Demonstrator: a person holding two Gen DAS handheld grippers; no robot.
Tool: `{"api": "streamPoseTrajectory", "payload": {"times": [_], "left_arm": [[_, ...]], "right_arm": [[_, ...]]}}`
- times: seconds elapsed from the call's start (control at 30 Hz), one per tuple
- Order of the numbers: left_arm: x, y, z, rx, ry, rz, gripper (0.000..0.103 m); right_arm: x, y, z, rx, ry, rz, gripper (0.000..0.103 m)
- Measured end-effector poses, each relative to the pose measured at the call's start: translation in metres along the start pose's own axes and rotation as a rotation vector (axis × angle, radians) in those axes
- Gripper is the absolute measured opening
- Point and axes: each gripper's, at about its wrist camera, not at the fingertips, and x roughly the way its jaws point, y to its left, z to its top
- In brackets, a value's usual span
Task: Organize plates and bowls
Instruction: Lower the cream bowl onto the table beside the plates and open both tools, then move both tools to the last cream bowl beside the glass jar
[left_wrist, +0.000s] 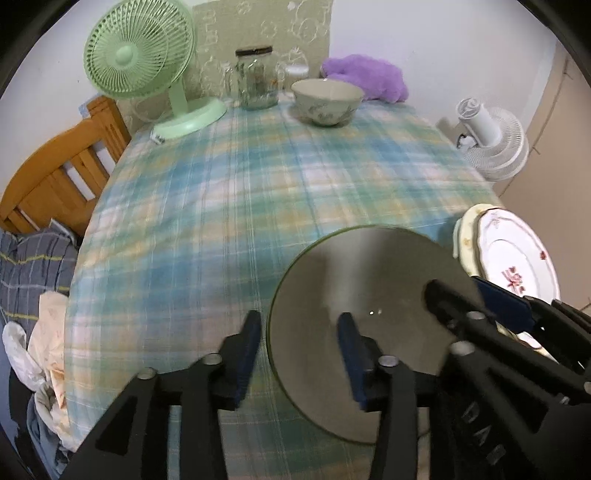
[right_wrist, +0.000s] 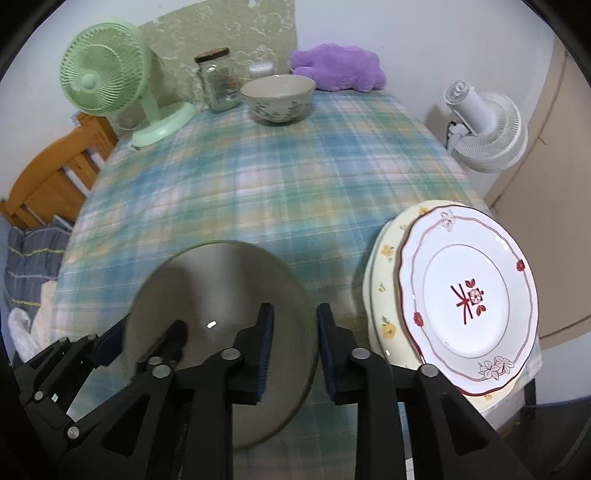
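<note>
A grey plate with a green rim (left_wrist: 354, 295) (right_wrist: 221, 295) is at the near side of the table, with a gripper at each edge. My left gripper (left_wrist: 301, 347) is open and straddles the plate's left rim. My right gripper (right_wrist: 295, 332) is open and straddles its right rim; it also shows in the left wrist view (left_wrist: 476, 295). A white plate with red flowers (right_wrist: 465, 295) (left_wrist: 517, 262) lies on a cream plate with yellow flowers (right_wrist: 384, 273) at the near right corner. A floral bowl (left_wrist: 327, 99) (right_wrist: 279, 98) stands at the far side.
The table has a plaid cloth (left_wrist: 221, 206). At the back stand a green fan (left_wrist: 147, 66), a glass jar (left_wrist: 256, 79) and a purple plush (left_wrist: 369, 77). A white fan (right_wrist: 484, 129) stands off the right edge. A wooden chair (left_wrist: 62, 170) is at the left.
</note>
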Motion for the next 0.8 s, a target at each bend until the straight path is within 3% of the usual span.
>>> {"api": "streamPoseTrajectory", "payload": {"times": [0.03,0.1,0.3,0.57,0.8], "left_arm": [[-0.006,0.001,0.0,-0.003,-0.008,-0.007,0.063],[-0.013,0.004,0.002,-0.005,-0.017,-0.02,0.066],[-0.031,0.012,0.011,-0.023,-0.053,-0.048,0.079],[-0.045,0.013,0.033,-0.012,-0.108,-0.036,0.081],[-0.044,0.007,0.059,-0.02,-0.134,-0.018,0.081]], "right_arm": [[-0.004,0.002,0.0,-0.005,-0.003,0.004,0.043],[-0.013,0.006,0.001,-0.015,-0.018,-0.008,0.063],[-0.036,0.017,0.01,-0.038,-0.059,-0.026,0.073],[-0.051,0.022,0.03,-0.041,-0.109,-0.011,0.082],[-0.054,0.018,0.055,-0.036,-0.145,0.007,0.082]]}}
